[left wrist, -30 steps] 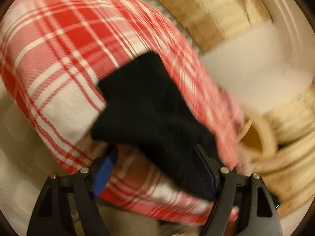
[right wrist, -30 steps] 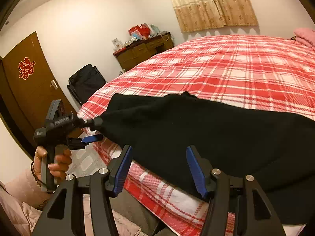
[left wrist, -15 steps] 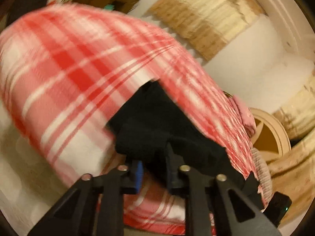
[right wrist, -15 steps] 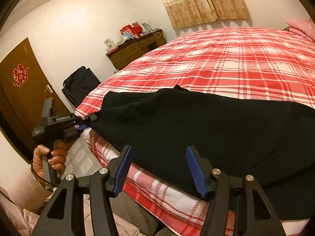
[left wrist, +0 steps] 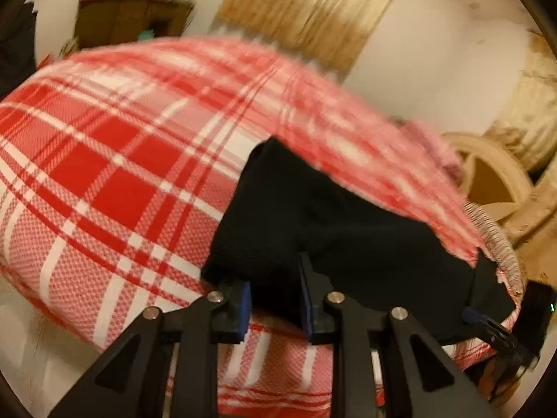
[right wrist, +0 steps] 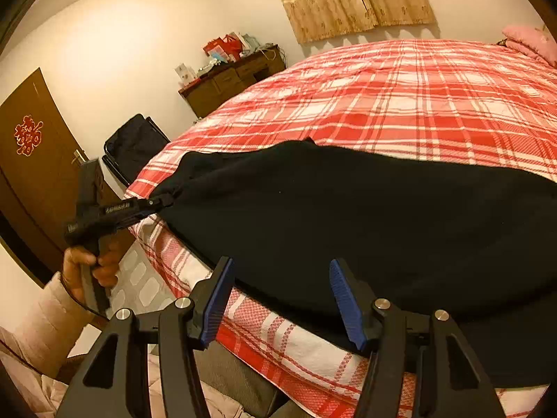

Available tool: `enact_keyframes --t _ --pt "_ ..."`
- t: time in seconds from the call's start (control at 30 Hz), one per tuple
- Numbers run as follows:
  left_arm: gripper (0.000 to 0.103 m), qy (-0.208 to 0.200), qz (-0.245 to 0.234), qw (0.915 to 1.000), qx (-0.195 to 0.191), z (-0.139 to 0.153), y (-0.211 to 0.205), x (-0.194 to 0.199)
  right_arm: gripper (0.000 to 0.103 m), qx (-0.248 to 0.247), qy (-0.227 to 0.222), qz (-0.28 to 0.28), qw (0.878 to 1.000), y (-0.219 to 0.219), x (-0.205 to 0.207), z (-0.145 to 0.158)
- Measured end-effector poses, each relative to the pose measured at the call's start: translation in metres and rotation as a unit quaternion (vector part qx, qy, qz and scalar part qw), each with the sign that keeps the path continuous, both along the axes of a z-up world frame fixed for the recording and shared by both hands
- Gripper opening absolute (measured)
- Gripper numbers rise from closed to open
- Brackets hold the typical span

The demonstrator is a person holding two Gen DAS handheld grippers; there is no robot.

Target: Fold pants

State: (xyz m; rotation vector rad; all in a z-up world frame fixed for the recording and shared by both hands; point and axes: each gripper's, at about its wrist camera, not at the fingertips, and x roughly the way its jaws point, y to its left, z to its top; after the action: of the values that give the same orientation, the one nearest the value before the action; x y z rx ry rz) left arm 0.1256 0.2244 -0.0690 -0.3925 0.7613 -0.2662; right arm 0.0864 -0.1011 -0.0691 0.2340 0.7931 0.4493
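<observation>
Black pants (right wrist: 365,216) lie spread along the near edge of the red plaid bedspread (right wrist: 400,104). Left gripper (left wrist: 275,296) pinches one end of the pants, jaws easing apart. Right gripper (right wrist: 278,299) is released, jaws wide, just short of the cloth's near edge.

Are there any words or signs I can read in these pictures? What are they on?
Red ornamental paper-cut sign on the brown wooden door: a decorative Chinese character, too small to read for sure.
White lettering on the black left gripper: too small and blurred to read.
Red boxes on the dark wooden dresser: any print is too small to read.
Left wrist view: blurred, no text.
</observation>
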Motion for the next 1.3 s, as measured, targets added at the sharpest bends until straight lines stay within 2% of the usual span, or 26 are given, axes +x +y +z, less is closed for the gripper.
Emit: enact_keyframes --t 0.07,0.13,0.2,0.27,0.37,0.47,0.53,0.63,0.73,0.77,0.83,0.87,0.9,1.0,1.1,1.2,1.3 --pt "0.034 0.001 -0.008 0.9999 0.008 0.006 0.000 0.001 0.059 -0.002 0.000 0.001 1.000 0.003 0.000 0.000" --pt "0.048 -0.008 -0.002 0.9994 0.033 0.013 0.001 -0.003 0.059 -0.004 -0.006 0.004 1.000 0.005 -0.001 0.002" --pt "0.075 -0.025 0.027 0.9962 0.078 0.030 0.004 -0.012 0.059 -0.007 -0.012 0.007 1.000 0.006 -0.003 0.005" --pt "0.082 -0.050 0.051 0.9911 0.112 0.048 0.014 -0.022 0.059 -0.003 -0.013 0.008 1.000 0.004 -0.002 0.005" --pt "0.082 -0.065 0.102 0.9789 0.165 0.064 0.027 -0.028 0.059 0.009 -0.005 0.004 1.000 -0.003 0.006 0.005" --pt "0.081 -0.092 0.078 0.9840 0.131 0.075 0.015 -0.029 0.059 0.029 -0.006 -0.003 1.000 -0.012 0.022 0.013" --pt "0.080 -0.106 0.059 0.9818 0.146 0.074 -0.015 -0.027 0.059 0.039 -0.016 -0.004 0.999 -0.016 0.038 0.022" --pt "0.080 -0.095 0.052 0.9762 0.188 0.056 -0.052 -0.011 0.059 0.047 -0.021 -0.008 0.999 -0.020 0.064 0.032" --pt "0.077 -0.041 0.033 0.9808 0.188 0.019 -0.068 0.001 0.059 0.048 -0.022 0.005 0.999 -0.018 0.093 0.039" --pt "0.076 -0.037 0.044 0.9782 0.200 0.006 -0.070 -0.001 0.059 0.046 -0.021 0.012 0.999 -0.016 0.103 0.039" --pt "0.078 -0.062 0.049 0.9680 0.238 0.001 -0.080 -0.010 0.059 0.033 -0.014 0.022 0.999 -0.008 0.124 0.034" --pt "0.078 -0.062 0.051 0.9617 0.262 0.000 -0.087 -0.013 0.059 0.029 -0.007 0.025 0.999 -0.004 0.132 0.029" --pt "0.080 -0.062 0.054 0.9595 0.270 0.000 -0.089 -0.014 0.059 0.028 0.009 0.031 0.999 0.001 0.140 0.020" --pt "0.082 -0.060 0.056 0.9612 0.263 0.001 -0.087 -0.014 0.059 0.033 0.048 0.049 0.997 0.013 0.140 -0.002" --pt "0.084 -0.061 0.052 0.9634 0.256 0.002 -0.084 -0.015 0.059 -0.005 0.023 0.061 0.998 0.024 0.115 -0.003" --pt "0.087 -0.060 0.052 0.9640 0.254 0.001 -0.088 -0.012 0.060 -0.030 0.020 0.080 0.996 0.032 0.106 -0.003" --pt "0.090 -0.057 0.054 0.9660 0.246 0.000 -0.091 -0.009 0.068 -0.011 0.041 0.098 0.994 0.034 0.119 -0.008"
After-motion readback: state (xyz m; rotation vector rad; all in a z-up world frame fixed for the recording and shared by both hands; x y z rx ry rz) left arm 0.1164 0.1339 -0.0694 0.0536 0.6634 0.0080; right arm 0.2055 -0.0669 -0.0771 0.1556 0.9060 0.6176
